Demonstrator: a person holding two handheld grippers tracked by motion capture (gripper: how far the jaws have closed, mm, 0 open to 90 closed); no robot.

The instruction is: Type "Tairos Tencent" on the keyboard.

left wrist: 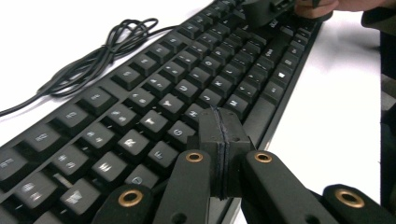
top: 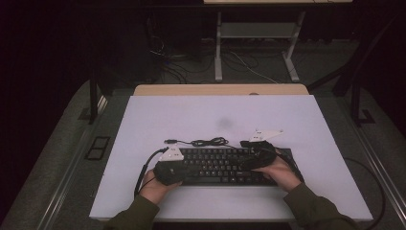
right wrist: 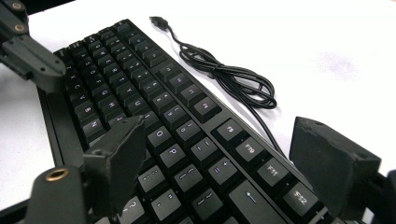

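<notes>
Where keyboard [left wrist: 154,107] lies, left gripper [left wrist: 223,140] closed.

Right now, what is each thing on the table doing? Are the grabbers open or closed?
Keyboard: lying flat on the table, keys up.
Cable: loosely bundled behind the keyboard, plug lying free, not plugged in.
Left gripper: shut, empty, low over the keys.
Right gripper: open, empty, over the keys at the other end.
Table: covered in white.
</notes>
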